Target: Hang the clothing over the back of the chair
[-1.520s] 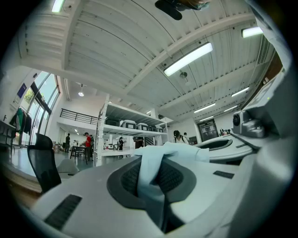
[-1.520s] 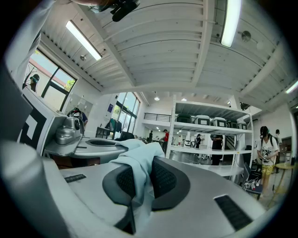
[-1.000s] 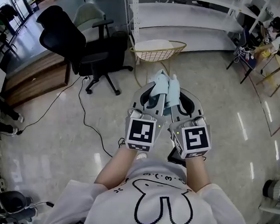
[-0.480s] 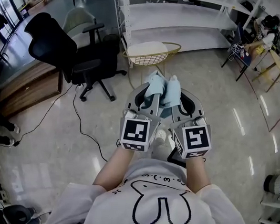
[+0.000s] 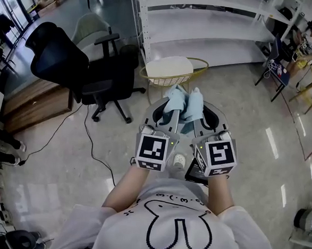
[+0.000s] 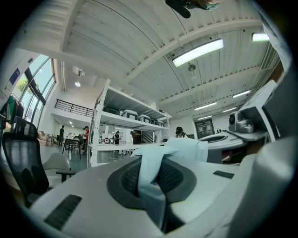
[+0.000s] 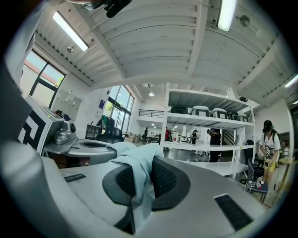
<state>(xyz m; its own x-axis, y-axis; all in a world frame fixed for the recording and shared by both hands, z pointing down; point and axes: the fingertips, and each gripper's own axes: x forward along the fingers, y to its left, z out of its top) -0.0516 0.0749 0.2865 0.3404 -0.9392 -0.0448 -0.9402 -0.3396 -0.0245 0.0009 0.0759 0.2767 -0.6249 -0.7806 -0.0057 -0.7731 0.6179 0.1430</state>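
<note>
Both grippers are held level and side by side in front of the person's chest, each shut on a bunch of light blue clothing [image 5: 182,101]. In the head view the left gripper [image 5: 170,107] and the right gripper [image 5: 196,108] nearly touch. The left gripper view shows the cloth [image 6: 150,179] pinched between the dark pads, and the right gripper view shows the cloth [image 7: 138,179] pinched the same way. A gold wire chair with a white seat [image 5: 170,70] stands just beyond the grippers. A black office chair [image 5: 77,62] stands to the left.
White shelving [image 5: 205,23] runs along the back behind the wire chair. A pale green chair [image 5: 94,24] sits behind the office chair. A black cable [image 5: 91,138] trails over the shiny floor, beside a low wooden platform [image 5: 35,99]. A person sits at a desk [image 5: 303,44] far right.
Both grippers have travelled forward together with the clothing still clamped in them. The wire chair and the shelving now lie closer to the grippers.
</note>
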